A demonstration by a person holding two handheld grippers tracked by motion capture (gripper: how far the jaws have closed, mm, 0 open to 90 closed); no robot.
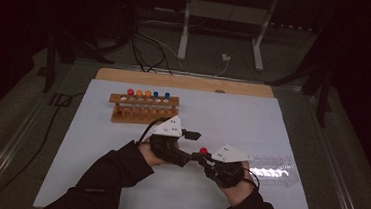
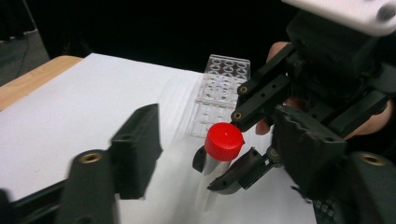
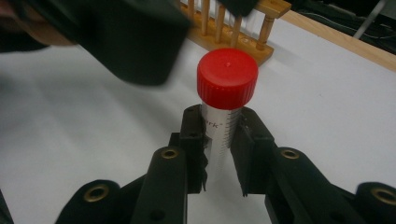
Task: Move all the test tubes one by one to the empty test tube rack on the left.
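Observation:
A clear tube with a red cap [image 3: 227, 78] stands upright between the pads of my right gripper [image 3: 219, 144], which is shut on its graduated body. In the high view the tube [image 1: 203, 150] is above the middle of the white mat, between both hands. My left gripper [image 2: 224, 154] comes in from the left with its jaws apart on either side of the red cap [image 2: 224, 141]; neither pad touches it. One left jaw hangs blurred just beside the cap in the right gripper view. The right gripper [image 2: 212, 173] clamps the tube from below.
A wooden rack [image 1: 144, 109] with several tubes capped red, orange and blue stands at the back left of the white mat [image 1: 92, 177]. A clear plastic rack [image 1: 271, 169] lies on the mat at the right, close behind my right hand.

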